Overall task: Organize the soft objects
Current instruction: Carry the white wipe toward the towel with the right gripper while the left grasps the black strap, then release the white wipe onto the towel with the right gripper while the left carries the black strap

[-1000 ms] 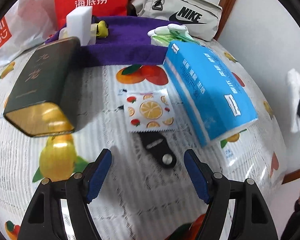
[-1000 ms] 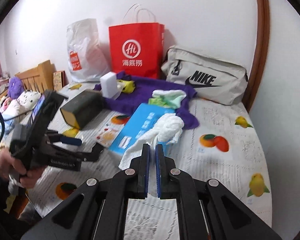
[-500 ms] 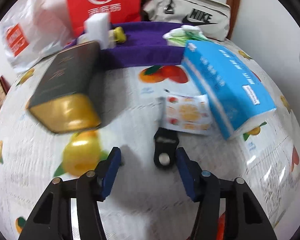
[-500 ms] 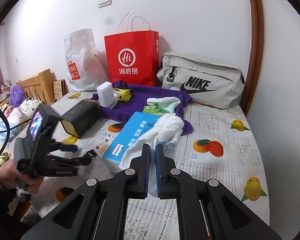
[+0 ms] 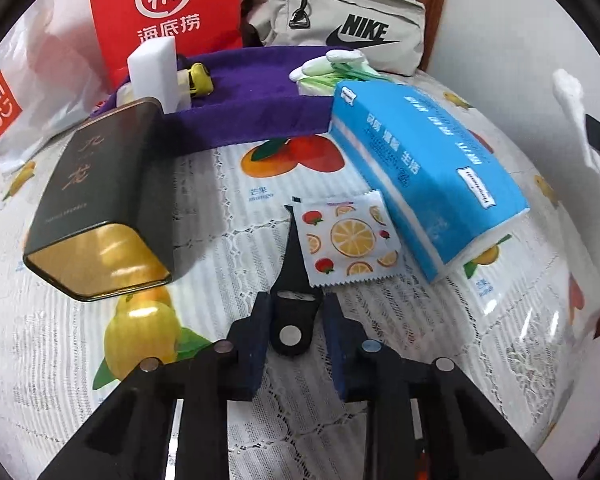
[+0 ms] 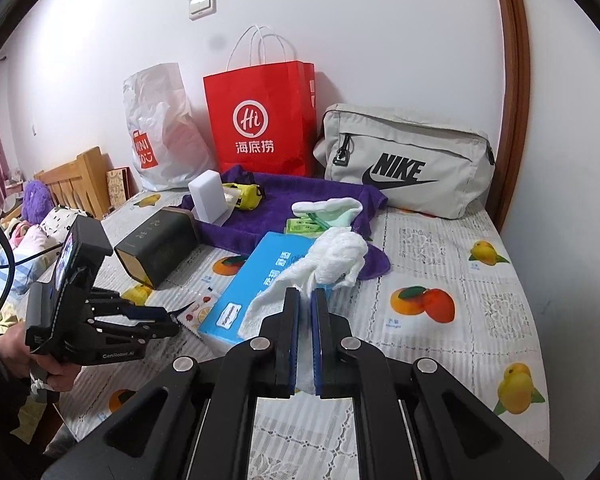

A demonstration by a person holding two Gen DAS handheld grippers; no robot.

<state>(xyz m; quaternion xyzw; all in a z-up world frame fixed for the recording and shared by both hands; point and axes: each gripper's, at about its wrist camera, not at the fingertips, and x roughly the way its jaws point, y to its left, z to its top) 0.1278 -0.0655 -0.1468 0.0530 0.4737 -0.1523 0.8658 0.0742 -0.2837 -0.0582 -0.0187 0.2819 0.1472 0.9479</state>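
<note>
My right claw [image 6: 308, 300] pinched the white cloth [image 6: 332, 252]; my left claw [image 5: 294, 320], just closing, bracketed the black clip [image 5: 292, 320]; most clutter remained unsorted.

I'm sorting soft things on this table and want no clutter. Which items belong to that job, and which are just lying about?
Job:
white cloth, clamped in the right tongs
purple towel
white sponge
tissue pack

Lying about:
dark tin
red bag
grey bag
fruit-print packet
</note>
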